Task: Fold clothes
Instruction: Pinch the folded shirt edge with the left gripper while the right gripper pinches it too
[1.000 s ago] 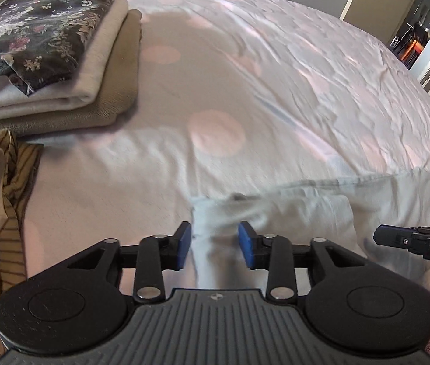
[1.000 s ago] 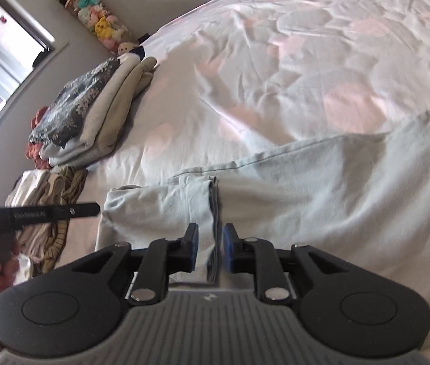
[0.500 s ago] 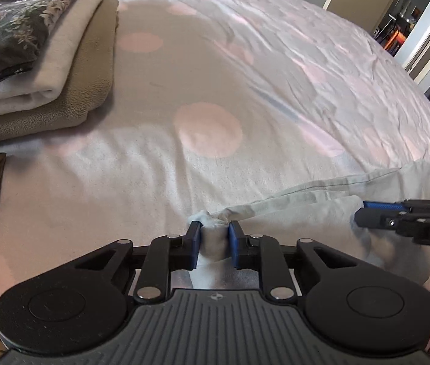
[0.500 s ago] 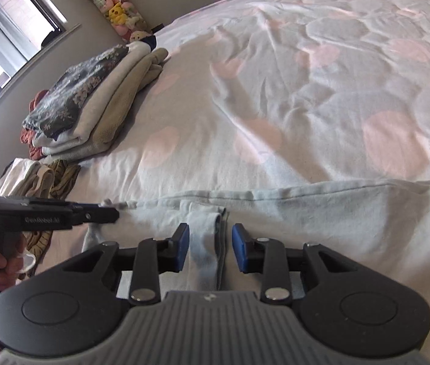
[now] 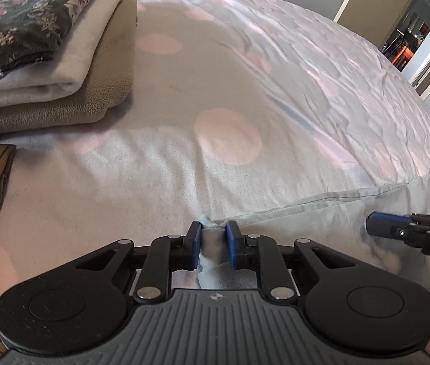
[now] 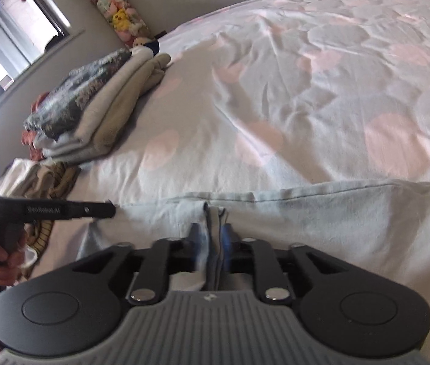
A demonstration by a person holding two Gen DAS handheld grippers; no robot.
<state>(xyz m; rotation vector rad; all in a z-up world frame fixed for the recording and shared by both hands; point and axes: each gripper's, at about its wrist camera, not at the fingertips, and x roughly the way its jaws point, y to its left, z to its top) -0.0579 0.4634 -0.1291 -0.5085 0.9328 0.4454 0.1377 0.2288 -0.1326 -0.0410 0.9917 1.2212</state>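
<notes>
On the bed [image 5: 245, 97], whose left edge carries a folded stack [image 5: 62, 60], a pale garment [image 6: 336, 222] lies along the near edge, where the left hand-held gripper [image 5: 213, 245] has just pinched its corner for folding while the right hand-held gripper [image 6: 213, 243], its jaws opening, straddles a fold.

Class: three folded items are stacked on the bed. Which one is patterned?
The top one, the dark floral garment. The cream fabric beneath it and the tan fleece at the bottom are both plain.

Each gripper [image 5: 213, 245] has black linkage arms, silver rivets, blue pads [image 5: 195, 243] and a ribbed grey base.
</notes>
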